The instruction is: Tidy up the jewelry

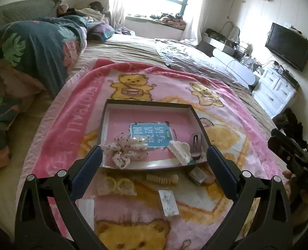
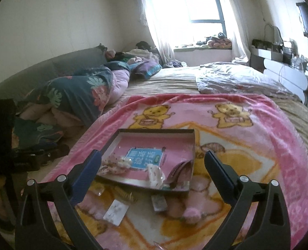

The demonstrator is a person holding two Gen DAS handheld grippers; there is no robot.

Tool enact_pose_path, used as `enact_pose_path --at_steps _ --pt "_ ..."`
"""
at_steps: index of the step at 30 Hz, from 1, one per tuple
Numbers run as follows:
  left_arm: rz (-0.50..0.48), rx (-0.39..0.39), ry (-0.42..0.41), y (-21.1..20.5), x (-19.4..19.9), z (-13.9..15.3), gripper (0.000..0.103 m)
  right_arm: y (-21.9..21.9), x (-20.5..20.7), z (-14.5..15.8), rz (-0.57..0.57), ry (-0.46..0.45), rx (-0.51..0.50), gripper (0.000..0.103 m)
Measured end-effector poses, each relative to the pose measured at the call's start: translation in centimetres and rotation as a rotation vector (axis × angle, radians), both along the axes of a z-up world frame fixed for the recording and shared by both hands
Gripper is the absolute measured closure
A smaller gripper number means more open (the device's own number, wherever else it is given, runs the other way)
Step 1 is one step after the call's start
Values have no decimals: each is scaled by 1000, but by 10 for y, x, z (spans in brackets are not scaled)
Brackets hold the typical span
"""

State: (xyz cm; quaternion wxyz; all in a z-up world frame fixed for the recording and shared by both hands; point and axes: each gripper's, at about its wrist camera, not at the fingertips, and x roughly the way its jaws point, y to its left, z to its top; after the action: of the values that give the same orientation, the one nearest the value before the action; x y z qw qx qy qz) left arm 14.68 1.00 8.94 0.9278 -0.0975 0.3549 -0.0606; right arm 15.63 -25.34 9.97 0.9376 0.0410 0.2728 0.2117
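A shallow box tray (image 1: 147,102) with a pink floor lies on the pink bear blanket. In it are a speckled white bow (image 1: 122,151), a white claw clip (image 1: 180,150) and a mauve hair clip (image 1: 195,142). On the blanket in front of it lie a clear packet of yellowish rings (image 1: 116,185), a beige spiral hair tie (image 1: 162,179) and a small white card (image 1: 168,202). My left gripper (image 1: 154,148) hangs open above the tray's near edge, holding nothing. My right gripper (image 2: 152,153) is wide open over the same tray (image 2: 156,130), with nothing between its fingers.
The blanket (image 1: 74,125) covers part of a bed. A folded floral quilt (image 1: 29,50) lies at the left and a crumpled white sheet (image 1: 187,54) behind. A pink pompom (image 2: 192,213) and a small box (image 2: 159,203) lie near the tray. White drawers (image 1: 274,87) stand at the right.
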Motion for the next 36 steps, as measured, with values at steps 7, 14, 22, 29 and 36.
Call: enact_pose_path --at_steps 7,14,22,29,36 --pt "16 -12 -23 12 -23 3 10 -6 -15 -3 -33 24 -5 4" --pt "39 -14 -29 24 -42 1 10 -7 -26 -2 -43 23 -9 4" --pt "65 -6 -24 41 -63 -4 10 3 -42 -5 -24 32 -22 4" --pt "85 6 -10 53 -78 -12 10 18 -56 -5 1 35 -37 4" --pt "103 22 4 64 -90 -18 9 35 -66 -9 41 45 -43 4"
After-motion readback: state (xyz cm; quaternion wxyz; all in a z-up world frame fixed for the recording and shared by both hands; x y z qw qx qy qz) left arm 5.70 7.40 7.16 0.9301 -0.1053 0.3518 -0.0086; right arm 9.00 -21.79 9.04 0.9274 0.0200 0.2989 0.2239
